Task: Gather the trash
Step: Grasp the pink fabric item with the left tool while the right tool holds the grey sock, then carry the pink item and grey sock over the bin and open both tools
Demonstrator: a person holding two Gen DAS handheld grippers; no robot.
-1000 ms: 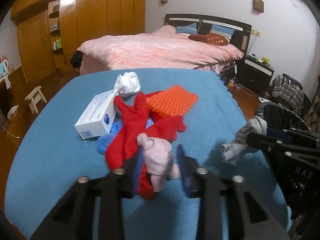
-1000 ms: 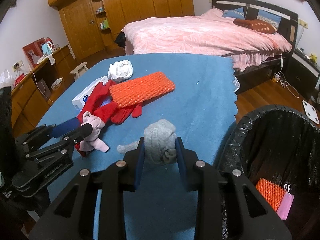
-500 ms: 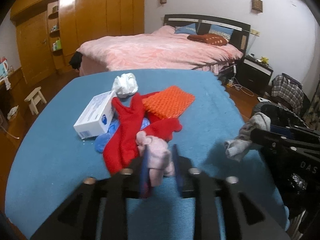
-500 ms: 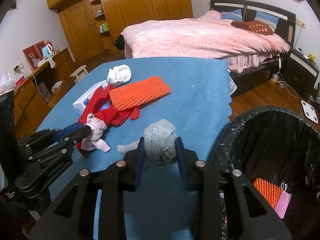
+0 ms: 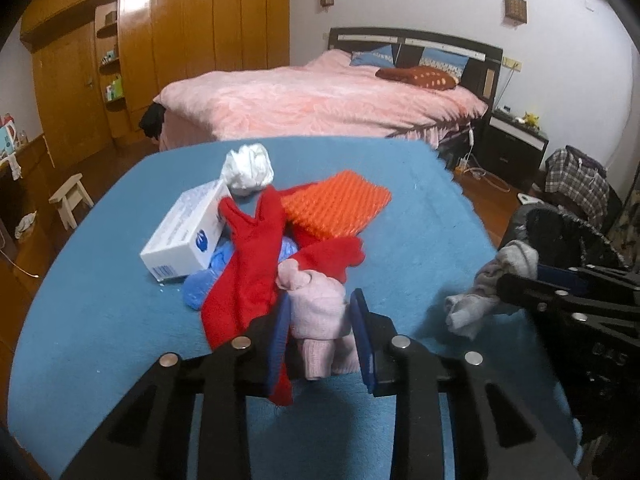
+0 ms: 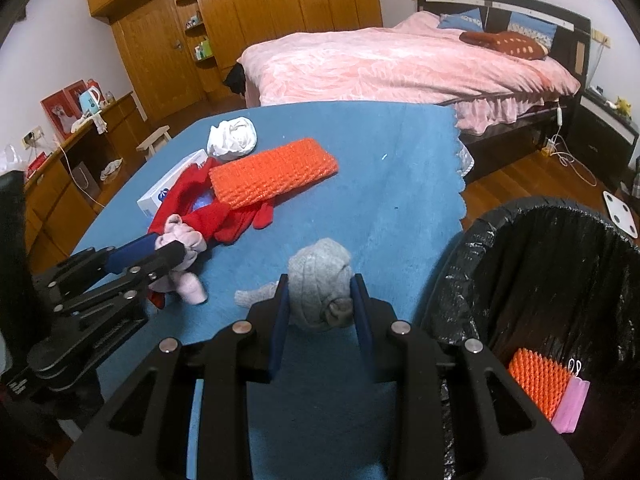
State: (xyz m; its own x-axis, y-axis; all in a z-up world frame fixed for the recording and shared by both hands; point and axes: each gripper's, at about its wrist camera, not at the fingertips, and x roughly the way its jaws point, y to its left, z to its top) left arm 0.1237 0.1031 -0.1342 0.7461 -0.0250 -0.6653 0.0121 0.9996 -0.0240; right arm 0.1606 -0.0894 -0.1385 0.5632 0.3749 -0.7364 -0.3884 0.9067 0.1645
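Observation:
My left gripper [image 5: 320,312] is shut on a pink sock [image 5: 318,312], held just above the blue table [image 5: 100,300]; it also shows in the right wrist view [image 6: 180,248]. My right gripper [image 6: 318,300] is shut on a grey sock [image 6: 320,280], held above the table near its right edge; the sock also shows in the left wrist view [image 5: 496,280]. A black-lined trash bin [image 6: 560,280] stands right of the table. On the table lie red gloves [image 5: 256,256], an orange pad [image 5: 336,204], a white box [image 5: 188,236], a white wad [image 5: 248,168] and a blue item [image 5: 212,272].
The bin holds an orange pad [image 6: 538,378] and a pink item [image 6: 572,404]. A pink bed [image 5: 320,100] stands beyond the table, a wooden wardrobe [image 5: 160,48] at back left, a stool [image 5: 70,196] on the floor at left.
My left gripper closed on the pink sock and lifted it slightly. My right gripper, holding the grey sock, moved a little toward the bin.

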